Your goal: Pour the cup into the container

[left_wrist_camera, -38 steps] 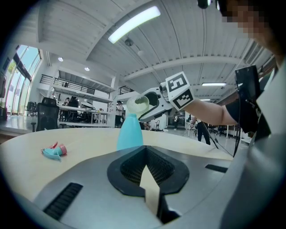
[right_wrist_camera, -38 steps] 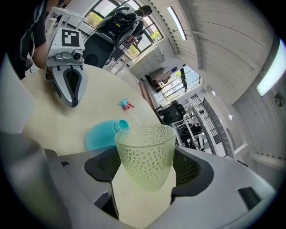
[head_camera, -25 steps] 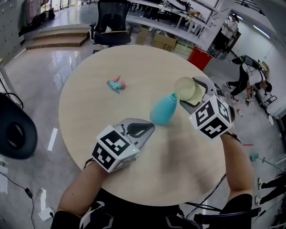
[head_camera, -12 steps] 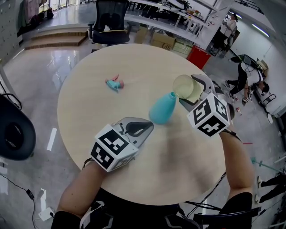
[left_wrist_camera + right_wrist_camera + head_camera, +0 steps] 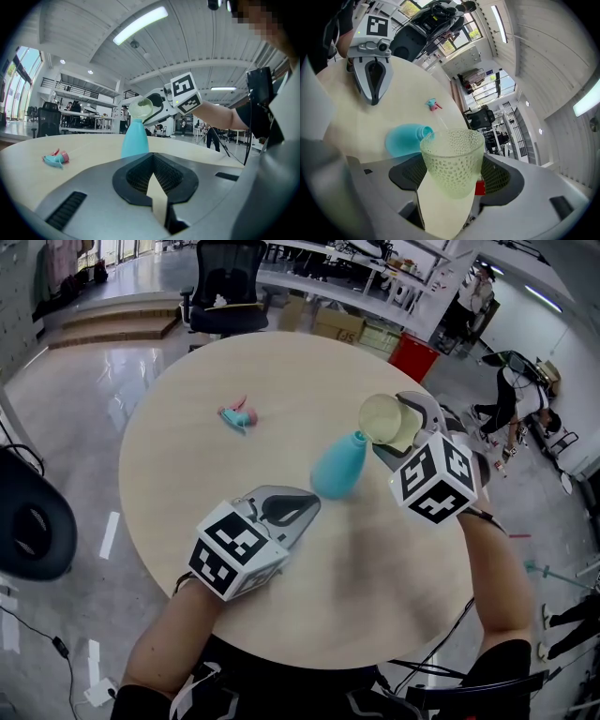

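While held aloft over a round beige table [image 5: 187, 484], pale green dimpled cup [image 5: 452, 157] pinched at its base between the wide-set jaws of the right gripper [image 5: 451, 199], tipped so that its rim comes close above the open neck of the teal container [image 5: 339, 468]. Contact between rim and neck impossible to judge. Cup's mouth turned toward the container, nothing visible inside through the translucent wall. Container upright near the table's middle, broad at the base and narrow at the top, standing between the two grippers. Left gripper [image 5: 298, 502] low over the near side of the table, marker cube toward the person, jaws pressed together to a point with nothing between them, aimed at the container and stopping short of it. Farther across the tabletop, well apart from the container, a small teal and pink object [image 5: 236, 416], too small to identify. Beyond the table, black office chair [image 5: 225, 287] and red bin [image 5: 415, 358] on a glossy floor
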`<state>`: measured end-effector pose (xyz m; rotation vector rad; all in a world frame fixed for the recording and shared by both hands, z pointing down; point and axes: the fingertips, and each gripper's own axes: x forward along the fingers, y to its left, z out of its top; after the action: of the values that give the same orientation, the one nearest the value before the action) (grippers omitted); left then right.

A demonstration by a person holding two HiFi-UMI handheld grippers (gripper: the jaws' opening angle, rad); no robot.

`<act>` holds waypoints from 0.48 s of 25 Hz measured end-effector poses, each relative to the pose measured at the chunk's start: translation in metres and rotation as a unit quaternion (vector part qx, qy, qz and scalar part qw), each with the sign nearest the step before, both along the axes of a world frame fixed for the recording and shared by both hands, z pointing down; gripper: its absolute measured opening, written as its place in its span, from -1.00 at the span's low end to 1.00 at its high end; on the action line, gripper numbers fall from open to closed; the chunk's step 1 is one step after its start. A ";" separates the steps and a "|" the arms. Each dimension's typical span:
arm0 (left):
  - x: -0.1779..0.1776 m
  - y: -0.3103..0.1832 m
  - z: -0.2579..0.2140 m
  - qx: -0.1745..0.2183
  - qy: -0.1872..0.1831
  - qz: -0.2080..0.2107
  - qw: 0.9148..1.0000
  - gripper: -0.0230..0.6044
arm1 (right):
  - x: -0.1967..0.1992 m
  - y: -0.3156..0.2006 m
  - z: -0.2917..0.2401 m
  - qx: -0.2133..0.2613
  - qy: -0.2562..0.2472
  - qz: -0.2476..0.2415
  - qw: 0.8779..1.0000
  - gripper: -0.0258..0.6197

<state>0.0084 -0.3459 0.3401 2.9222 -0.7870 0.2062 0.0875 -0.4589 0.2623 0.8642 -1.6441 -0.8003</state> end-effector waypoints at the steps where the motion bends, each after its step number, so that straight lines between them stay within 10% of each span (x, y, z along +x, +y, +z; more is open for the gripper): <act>1: 0.000 0.000 0.000 0.000 0.000 0.000 1.000 -0.93 | 0.000 0.000 0.000 0.000 0.000 0.000 1.000 0.22; 12: 0.002 0.000 -0.002 -0.001 0.000 0.000 1.000 -0.93 | 0.006 0.000 0.001 -0.014 -0.044 0.006 0.999 0.22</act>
<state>0.0104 -0.3460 0.3378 2.9201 -0.7855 0.2061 0.0937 -0.4593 0.2634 0.8995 -1.7215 -0.7385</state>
